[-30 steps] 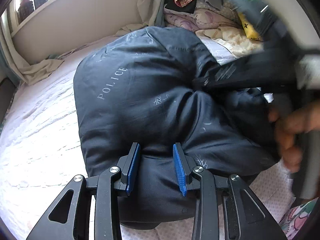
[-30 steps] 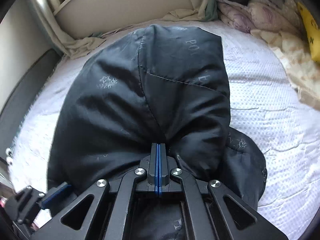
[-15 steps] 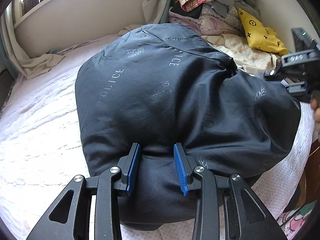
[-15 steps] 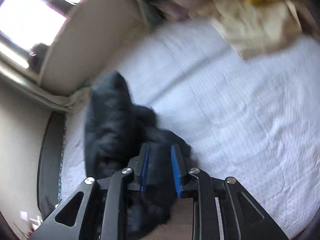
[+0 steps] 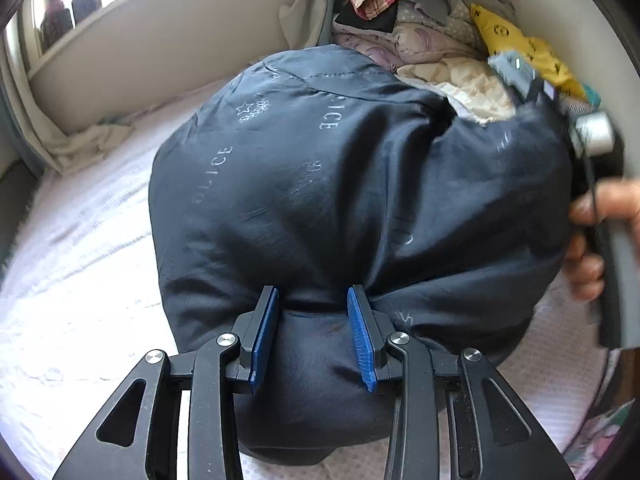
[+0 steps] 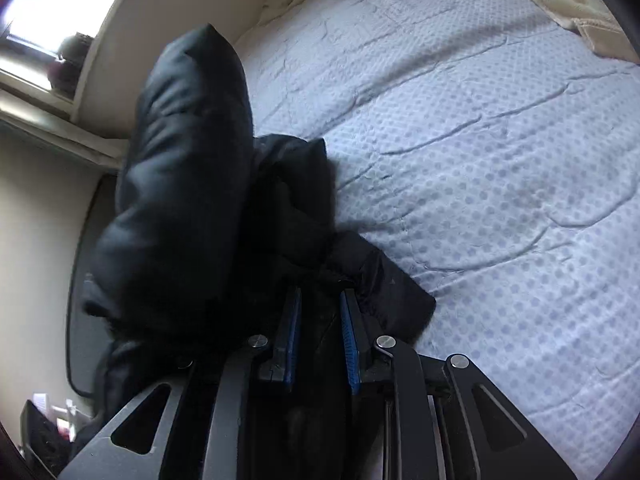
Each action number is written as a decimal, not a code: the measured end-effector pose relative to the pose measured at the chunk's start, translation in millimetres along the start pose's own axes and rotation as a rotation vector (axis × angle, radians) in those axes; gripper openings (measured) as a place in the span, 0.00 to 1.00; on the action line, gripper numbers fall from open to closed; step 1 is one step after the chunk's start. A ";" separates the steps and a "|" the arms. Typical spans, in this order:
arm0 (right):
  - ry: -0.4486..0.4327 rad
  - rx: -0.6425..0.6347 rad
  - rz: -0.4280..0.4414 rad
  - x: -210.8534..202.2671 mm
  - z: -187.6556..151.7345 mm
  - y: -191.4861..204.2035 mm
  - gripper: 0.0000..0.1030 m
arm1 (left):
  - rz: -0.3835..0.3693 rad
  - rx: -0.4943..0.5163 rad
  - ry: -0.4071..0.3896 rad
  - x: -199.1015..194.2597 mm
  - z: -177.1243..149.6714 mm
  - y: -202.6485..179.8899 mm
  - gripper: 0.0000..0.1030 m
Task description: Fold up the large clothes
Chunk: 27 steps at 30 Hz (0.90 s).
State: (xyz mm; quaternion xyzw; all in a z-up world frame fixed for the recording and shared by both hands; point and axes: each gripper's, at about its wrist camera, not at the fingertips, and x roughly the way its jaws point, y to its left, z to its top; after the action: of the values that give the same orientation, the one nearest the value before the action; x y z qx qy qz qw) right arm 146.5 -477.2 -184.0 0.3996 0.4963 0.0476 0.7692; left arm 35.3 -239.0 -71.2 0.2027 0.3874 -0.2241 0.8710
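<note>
A large dark navy padded jacket (image 5: 340, 200) with pale "POLICE" print lies bunched on the bed. My left gripper (image 5: 314, 336) straddles a fold at its near edge, jaws apart with fabric bulging between the blue pads. In the right wrist view the jacket (image 6: 188, 184) is a dark heap at the left, and my right gripper (image 6: 318, 340) has its jaws apart around dark fabric at the heap's near edge. The right gripper body (image 5: 592, 136) and the hand holding it show at the jacket's right side in the left wrist view.
A white dotted bedspread (image 6: 480, 160) covers the bed. A pile of mixed clothes (image 5: 420, 12) with a yellow item (image 5: 532, 56) lies at the bed's far right. A beige wall with a window sill (image 5: 160, 40) runs behind, with crumpled cloth (image 5: 92, 140) along its foot.
My right gripper opened from shut on the jacket and swung from the jacket's middle out to its right edge. The jacket spread wider to the right. My left gripper stayed put.
</note>
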 end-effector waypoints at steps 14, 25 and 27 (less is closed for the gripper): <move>-0.373 -0.436 -0.204 -85.4 -1.3 156.4 0.18 | 0.010 0.000 -0.002 2.0 0.1 0.5 0.37; -0.096 -0.397 -0.312 35.9 20.4 162.7 0.00 | -0.026 0.011 -0.010 0.8 -4.0 1.3 0.37; -0.080 -0.376 -0.310 41.7 21.8 155.3 0.00 | -0.034 0.013 -0.013 1.0 -4.1 1.6 0.37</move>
State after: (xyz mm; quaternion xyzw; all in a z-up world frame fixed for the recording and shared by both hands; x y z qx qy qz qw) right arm 235.2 -364.9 -107.3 0.1699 0.5031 0.0047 0.8474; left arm 34.3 -235.8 -74.2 0.2002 0.3837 -0.2426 0.8682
